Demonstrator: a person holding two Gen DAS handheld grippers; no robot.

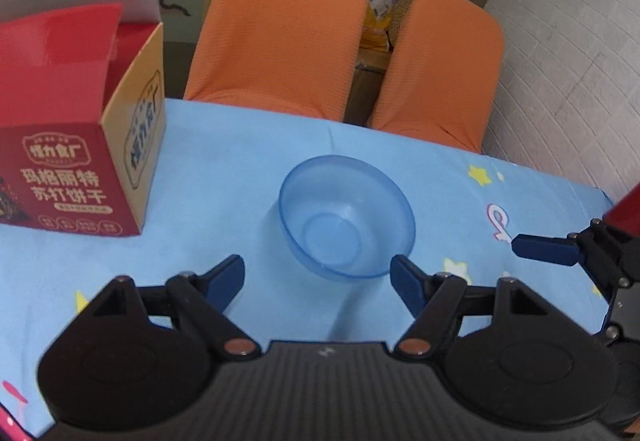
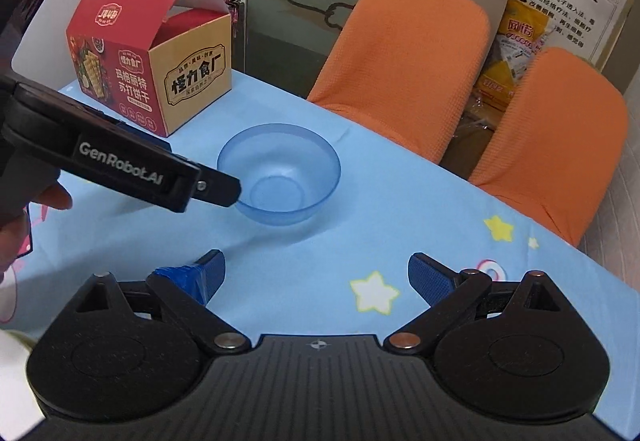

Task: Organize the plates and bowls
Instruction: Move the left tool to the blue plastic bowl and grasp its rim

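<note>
Though both grippers are near, nothing gathered yet: one blue bowl (image 1: 346, 217) upright on the blue tablecloth (image 1: 224, 145), beside the red box (image 1: 80, 145). Left gripper (image 1: 318, 281) open just short of it, right gripper (image 2: 316, 277) open and empty. No plates visible; gripping and placing left.

Left claw (image 1: 317, 277) and right claw (image 2: 316, 275) both angled downward, jaws apart, nothing between them.

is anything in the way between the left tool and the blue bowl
Nothing visible. The left tool is open and empty, with only bare blue tablecloth between it and the blue bowl. The red box sits off to the side.
</note>
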